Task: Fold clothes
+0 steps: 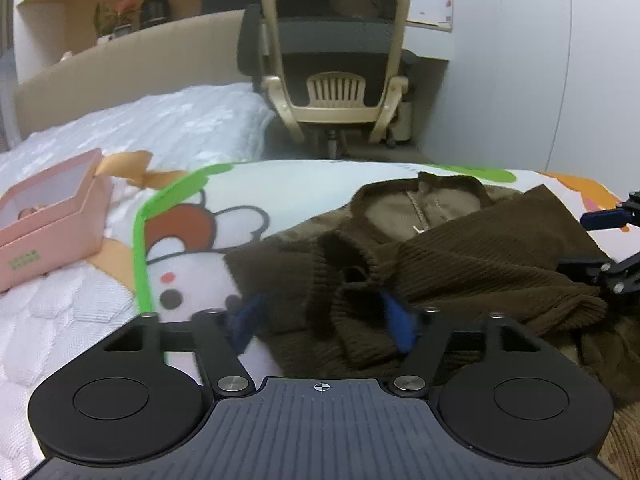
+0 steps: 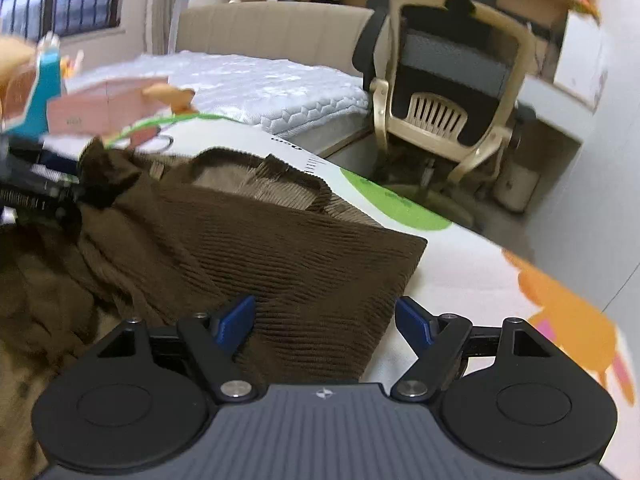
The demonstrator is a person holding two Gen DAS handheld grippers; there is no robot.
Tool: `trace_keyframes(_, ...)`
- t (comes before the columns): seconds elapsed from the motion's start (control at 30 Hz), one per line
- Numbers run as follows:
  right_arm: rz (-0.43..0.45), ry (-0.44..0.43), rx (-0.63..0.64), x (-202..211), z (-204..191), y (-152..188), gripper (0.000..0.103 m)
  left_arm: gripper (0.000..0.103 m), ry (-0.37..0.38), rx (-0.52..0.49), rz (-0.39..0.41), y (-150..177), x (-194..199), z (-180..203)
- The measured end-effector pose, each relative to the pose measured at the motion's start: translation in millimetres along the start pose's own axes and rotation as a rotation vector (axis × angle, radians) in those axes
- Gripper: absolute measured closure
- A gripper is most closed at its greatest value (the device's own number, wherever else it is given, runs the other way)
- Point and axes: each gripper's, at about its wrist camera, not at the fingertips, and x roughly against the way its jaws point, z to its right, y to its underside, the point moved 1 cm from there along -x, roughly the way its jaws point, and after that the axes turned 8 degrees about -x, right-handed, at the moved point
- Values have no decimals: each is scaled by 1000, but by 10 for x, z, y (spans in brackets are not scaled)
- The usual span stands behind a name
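A dark brown ribbed sweater (image 1: 480,256) lies on a cartoon-print sheet (image 1: 280,184), collar away from me and its tan inside showing. One sleeve is folded across the body. My left gripper (image 1: 324,320) is open, and the bunched sleeve cuff (image 1: 352,256) sits between its blue fingers (image 1: 400,324). My right gripper (image 2: 326,320) is open too, low over the folded edge of the sweater (image 2: 304,256), with fabric between its fingers (image 2: 236,320). Each gripper shows at the edge of the other's view: right gripper (image 1: 612,248), left gripper (image 2: 40,192).
A pink open box (image 1: 52,220) stands on the sheet at the left, by the white quilted mattress (image 1: 180,120). Beyond the bed edge is a beige and black office chair (image 1: 336,64), and a white wall (image 1: 520,80) runs along the right.
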Motion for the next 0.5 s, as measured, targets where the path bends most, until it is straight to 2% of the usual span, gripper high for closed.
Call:
trace_keyframes(0.13,49,-93,-46,162,-26,-141,25,24,5,5,-12,-1,-86,10)
trace_keyframes(0.23,5,-215,-95,107,-131,-119,22,21,6,18,-22,25,-92,4)
trace_keyframes(0.33,-65,-200,-75,-125,-262,45,21,13,8,51,-40,33,-98,-37)
trace_keyframes(0.37,-62,-193,-72,-152,-274,88,18,10,9,66,-49,34,-109,-61)
trace_keyframes(0.5,-61,-197,-78,-151,-271,139,15,8,140,244,-132,43,-140,-314)
